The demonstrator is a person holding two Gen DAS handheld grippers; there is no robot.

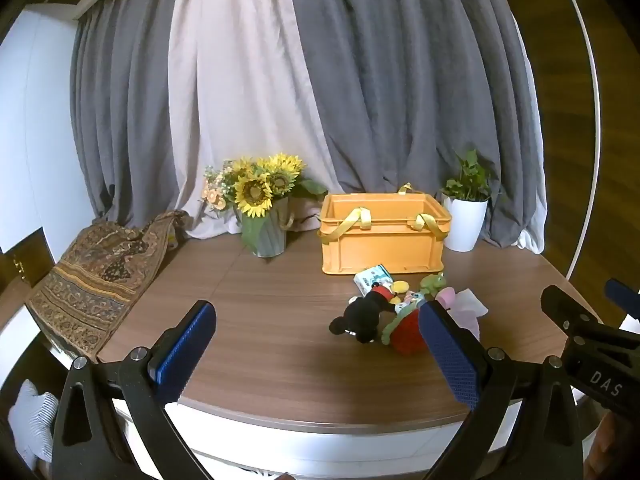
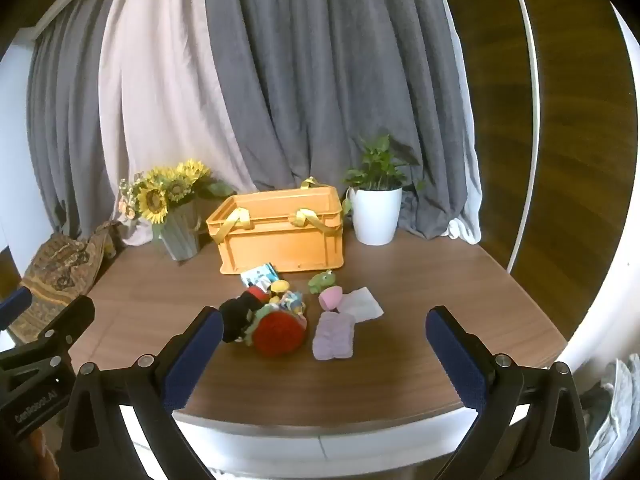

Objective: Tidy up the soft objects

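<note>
Both grippers, left gripper (image 1: 316,344) and right gripper (image 2: 324,352), are hovering spread wide, gripping nothing.
Plush toys (image 2: 276,320) are lying piled before the orange crate (image 2: 280,240) on the wooden table (image 2: 440,280).

Room light soft, fairly dim, warm. Both wrist views bend hard at the rims: curtain (image 1: 320,80) folds bow outward, corners fall to black. Orange crate (image 1: 382,236) and sunflowers (image 1: 260,188) sharp enough; mild grain throughout. Low soft shadows beside the plush pile (image 2: 272,320) on the wooden tabletop (image 2: 400,320), faint sheen along its grain. No harsh glare. Near frame parts slightly soft.
</note>
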